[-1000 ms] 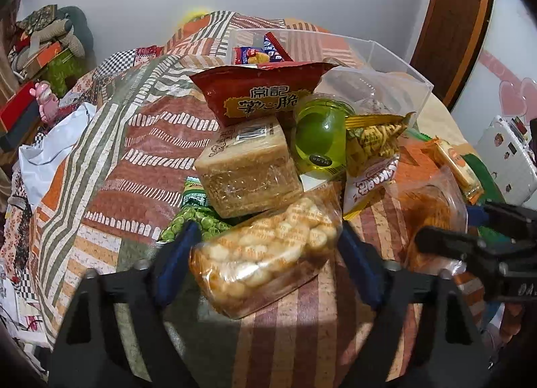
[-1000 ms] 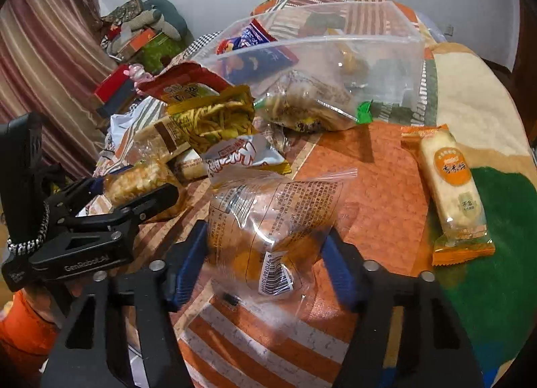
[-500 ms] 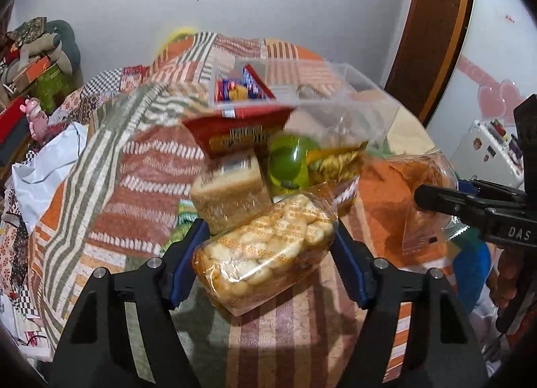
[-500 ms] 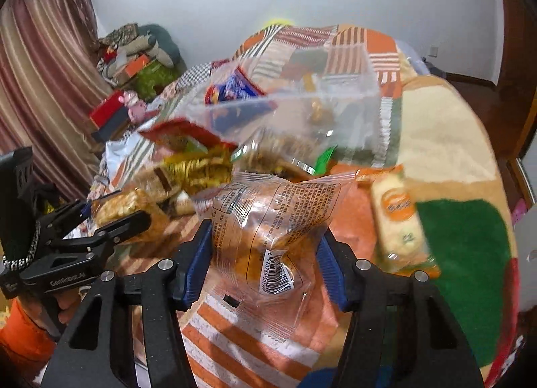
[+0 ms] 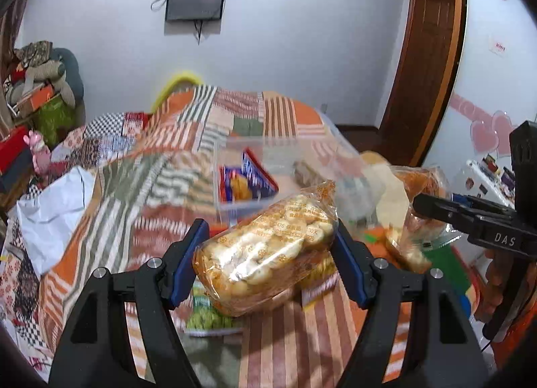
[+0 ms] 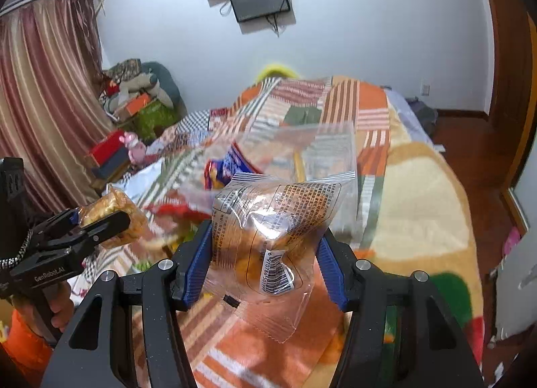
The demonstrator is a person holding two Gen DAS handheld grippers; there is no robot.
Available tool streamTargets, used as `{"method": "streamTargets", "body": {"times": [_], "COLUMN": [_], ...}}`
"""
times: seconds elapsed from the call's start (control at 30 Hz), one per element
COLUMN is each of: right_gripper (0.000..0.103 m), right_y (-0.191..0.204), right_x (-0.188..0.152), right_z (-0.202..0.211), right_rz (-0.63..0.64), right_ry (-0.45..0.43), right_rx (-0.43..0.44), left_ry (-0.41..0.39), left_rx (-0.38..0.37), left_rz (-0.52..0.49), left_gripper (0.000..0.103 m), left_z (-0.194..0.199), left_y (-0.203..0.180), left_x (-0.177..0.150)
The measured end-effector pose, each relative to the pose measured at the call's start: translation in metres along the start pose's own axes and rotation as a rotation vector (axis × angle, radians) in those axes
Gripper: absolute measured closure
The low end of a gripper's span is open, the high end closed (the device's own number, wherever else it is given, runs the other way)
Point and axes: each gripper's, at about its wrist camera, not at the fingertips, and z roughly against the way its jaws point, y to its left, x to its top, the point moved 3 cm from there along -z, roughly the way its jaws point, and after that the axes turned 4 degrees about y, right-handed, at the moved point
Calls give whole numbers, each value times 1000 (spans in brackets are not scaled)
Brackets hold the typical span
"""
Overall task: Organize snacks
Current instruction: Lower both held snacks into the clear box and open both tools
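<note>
My left gripper (image 5: 268,260) is shut on a clear bag of small round biscuits (image 5: 265,250) and holds it up above the bed. My right gripper (image 6: 265,258) is shut on a clear bag of orange pastry (image 6: 268,236), also lifted. Each gripper shows in the other's view: the right one (image 5: 419,201) at the right edge, the left one (image 6: 100,220) at the left edge. A clear plastic bin (image 5: 278,166) lies beyond both bags, with a blue snack packet (image 5: 245,183) inside it.
A patchwork quilt (image 5: 141,186) covers the bed. More snack packets lie under the lifted bags, among them a green pea packet (image 5: 208,315). A white cloth (image 5: 50,210) lies at the left. Clutter and a curtain (image 6: 40,112) stand by the left wall.
Both grippers have risen from the bed with their bags. The snack pile has dropped low in both views and the bin now lies just past the bags.
</note>
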Motion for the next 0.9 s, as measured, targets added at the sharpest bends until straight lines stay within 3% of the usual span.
{"method": "streamTargets", "body": {"times": [0.27, 0.43, 0.9], "right_gripper": [48, 48, 48], "right_y": [0, -1, -12], "right_x": [31, 46, 61], "right_z": [2, -7, -67], "right_rz": [10, 15, -8], "right_ry": [-79, -103, -35], "right_rx": [-2, -7, -42], "left_ry": [-49, -35, 45], "left_rx": [2, -2, -2], "left_rz": [1, 3, 32], "left_gripper": [31, 31, 31], "left_z": [-12, -29, -95], "left_y": [3, 5, 20], "left_x": [41, 54, 76]}}
